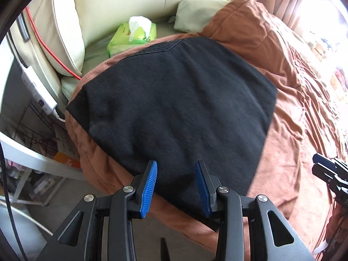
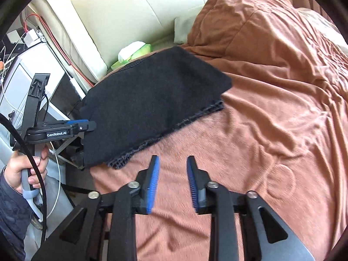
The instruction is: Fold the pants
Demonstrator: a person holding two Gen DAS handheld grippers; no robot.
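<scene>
The black pants [image 1: 178,100] lie folded into a compact stack on the brown blanket [image 1: 293,119]. They also show in the right wrist view [image 2: 148,106], with layered edges along their near side. My left gripper [image 1: 176,165] is open and empty, its blue pads [image 1: 150,184] just above the pants' near edge. It shows from the side in the right wrist view [image 2: 87,126], at the pants' left edge. My right gripper [image 2: 173,161] is open and empty over the blanket [image 2: 250,152], a little right of the pants. Its body shows at the right edge of the left wrist view [image 1: 330,174].
A green tissue pack [image 1: 132,37] and a pale pillow [image 1: 195,13] lie beyond the pants, by a cream cushioned headboard [image 1: 121,2]. A red cable [image 1: 50,50] and a white adapter [image 1: 39,93] hang at the left. A white shelf [image 2: 24,71] stands beside the bed.
</scene>
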